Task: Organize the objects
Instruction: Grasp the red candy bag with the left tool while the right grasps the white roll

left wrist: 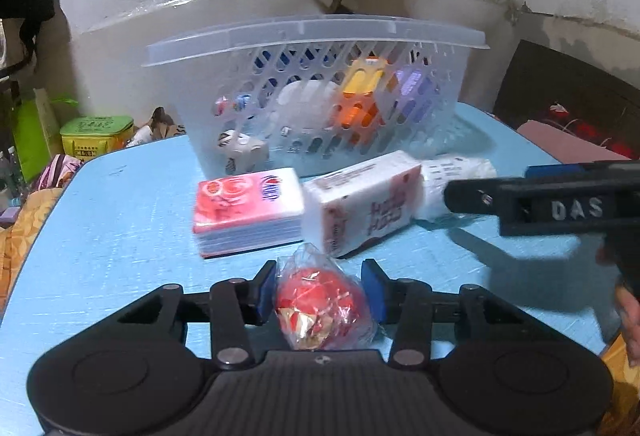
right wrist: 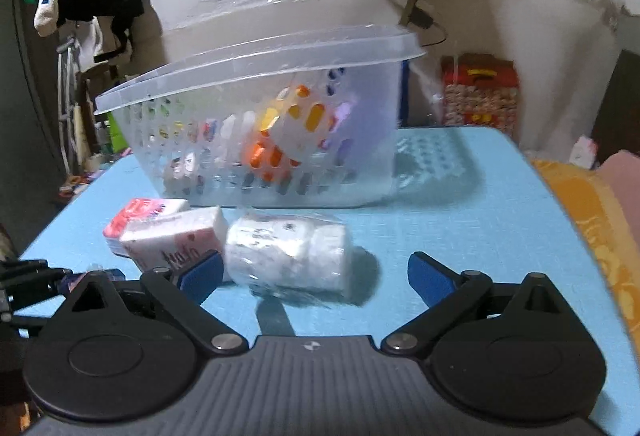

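Left wrist view: my left claw (left wrist: pixel 319 291) pinches a red bag (left wrist: pixel 322 302) over the blue table (left wrist: pixel 120 220), near two tissue packs (left wrist: pixel 248 209) before the basket (left wrist: pixel 316 35). Right wrist view: my right claw (right wrist: pixel 316 276) is spread, a white roll (right wrist: pixel 288 256) lying between its fingers (right wrist: pixel 430 282).

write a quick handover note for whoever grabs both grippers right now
Left gripper: shut on the red bag, low over the table.
Right gripper: open, empty, facing the white roll.
Done: several items already in the basket.
Left: drop the red bag in the basket, then the white roll, the pink pack and the white pack, all lying in front of the basket.
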Demonstrator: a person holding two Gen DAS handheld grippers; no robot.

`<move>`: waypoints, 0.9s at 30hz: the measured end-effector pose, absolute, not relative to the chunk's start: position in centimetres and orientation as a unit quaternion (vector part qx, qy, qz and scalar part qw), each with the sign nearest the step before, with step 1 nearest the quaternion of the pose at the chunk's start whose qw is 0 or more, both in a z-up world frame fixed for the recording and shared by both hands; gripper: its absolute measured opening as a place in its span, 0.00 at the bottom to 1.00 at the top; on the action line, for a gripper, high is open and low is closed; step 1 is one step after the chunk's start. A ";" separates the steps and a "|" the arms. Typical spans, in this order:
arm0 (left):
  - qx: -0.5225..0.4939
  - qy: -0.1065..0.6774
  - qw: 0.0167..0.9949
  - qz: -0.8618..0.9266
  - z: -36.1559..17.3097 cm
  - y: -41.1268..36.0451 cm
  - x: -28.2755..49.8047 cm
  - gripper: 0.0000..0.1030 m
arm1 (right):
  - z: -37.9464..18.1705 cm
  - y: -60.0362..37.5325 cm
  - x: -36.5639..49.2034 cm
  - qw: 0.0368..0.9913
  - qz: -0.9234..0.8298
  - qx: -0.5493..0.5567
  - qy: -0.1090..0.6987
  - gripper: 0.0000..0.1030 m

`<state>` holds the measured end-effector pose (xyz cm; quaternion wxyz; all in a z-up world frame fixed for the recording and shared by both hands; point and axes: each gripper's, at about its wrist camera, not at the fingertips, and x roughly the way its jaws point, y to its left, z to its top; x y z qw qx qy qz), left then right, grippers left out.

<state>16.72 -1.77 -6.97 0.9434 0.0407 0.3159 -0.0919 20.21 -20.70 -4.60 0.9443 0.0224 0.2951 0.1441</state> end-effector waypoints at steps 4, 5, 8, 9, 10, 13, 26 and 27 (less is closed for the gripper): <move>0.042 0.310 0.945 -0.094 -7.1 -1.0 16.6 0.67 | -5.2 -19.5 21.0 0.939 0.148 -0.001 0.310 0.84; 0.041 0.309 0.945 -0.096 -7.3 -0.7 16.6 0.74 | -5.4 -19.3 20.9 0.938 0.150 -0.005 0.313 0.80; 0.034 0.308 0.945 -0.106 -7.4 0.1 16.5 0.74 | -5.3 -19.1 20.5 0.940 0.149 -0.016 0.308 0.75; 0.033 0.308 0.945 -0.105 -7.4 0.3 16.4 0.74 | -5.3 -19.2 20.3 0.942 0.145 -0.021 0.303 0.75; 0.033 0.307 0.945 -0.104 -7.4 0.5 16.3 0.74 | -5.2 -19.2 20.2 0.943 0.143 -0.024 0.299 0.75; 0.037 0.301 0.947 -0.108 -7.4 0.5 15.9 0.60 | -4.8 -20.2 19.7 0.946 0.139 -0.016 0.294 0.75; 0.059 0.281 0.953 -0.094 -6.4 -1.1 15.0 0.48 | -3.7 -22.9 17.8 0.952 0.140 -0.003 0.271 0.75; 0.059 0.278 0.954 -0.093 -6.2 -1.2 14.9 0.48 | -3.6 -22.8 17.6 0.953 0.142 -0.007 0.268 0.75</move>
